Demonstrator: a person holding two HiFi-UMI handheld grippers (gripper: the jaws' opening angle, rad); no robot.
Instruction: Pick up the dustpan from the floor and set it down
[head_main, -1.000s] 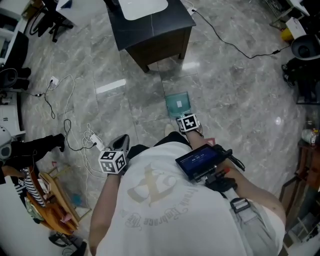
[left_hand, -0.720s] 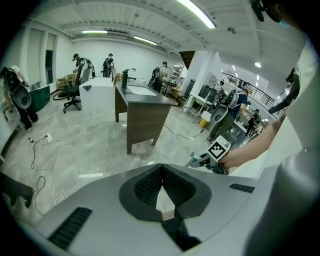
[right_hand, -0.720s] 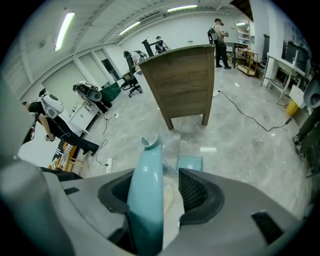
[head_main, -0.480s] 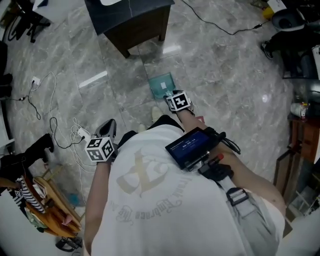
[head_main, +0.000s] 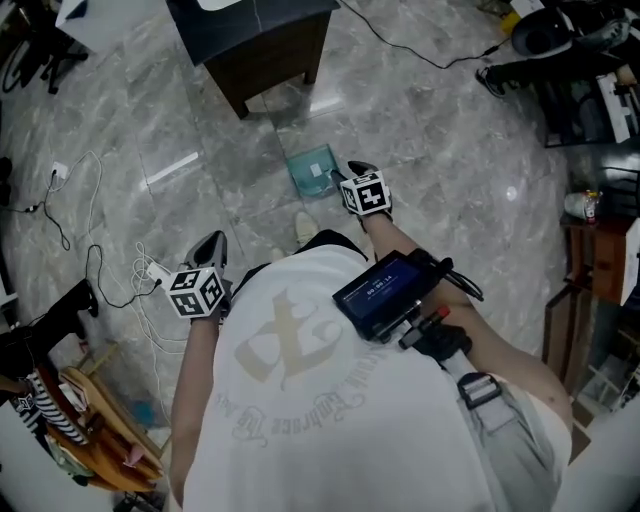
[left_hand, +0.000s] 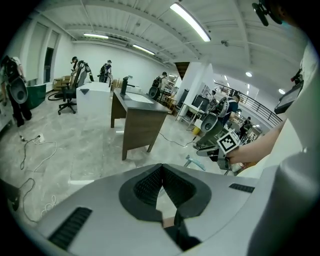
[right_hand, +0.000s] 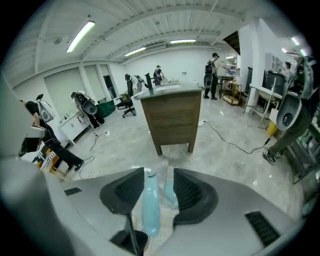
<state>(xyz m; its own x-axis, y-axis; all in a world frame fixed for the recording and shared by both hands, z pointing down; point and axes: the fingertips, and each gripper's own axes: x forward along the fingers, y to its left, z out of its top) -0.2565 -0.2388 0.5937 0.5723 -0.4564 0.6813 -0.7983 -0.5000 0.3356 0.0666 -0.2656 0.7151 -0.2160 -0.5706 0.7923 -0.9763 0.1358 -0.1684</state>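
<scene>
The dustpan (head_main: 312, 170) is pale teal, with a light blue handle (right_hand: 150, 210). In the head view it sits just left of my right gripper (head_main: 353, 170), ahead of the person's body. In the right gripper view the handle runs between the jaws of the right gripper (right_hand: 159, 175), against the left pad, with the pan (right_hand: 169, 192) beyond; the jaws are closing on it. From the left gripper view the dustpan (left_hand: 195, 162) hangs under the right gripper (left_hand: 210, 147), off the floor. My left gripper (head_main: 210, 245) is shut and holds nothing (left_hand: 161, 167).
A dark wooden cabinet (head_main: 255, 40) stands on the marble floor just beyond the dustpan. White cables (head_main: 95, 250) lie at the left, a black cable (head_main: 420, 50) at the top right. A rack with clothes (head_main: 60, 420) fills the lower left, equipment (head_main: 590, 90) the right edge.
The right gripper has risen with the dustpan, which now sits higher in the head view and nearer the cabinet. The left gripper has shifted a little.
</scene>
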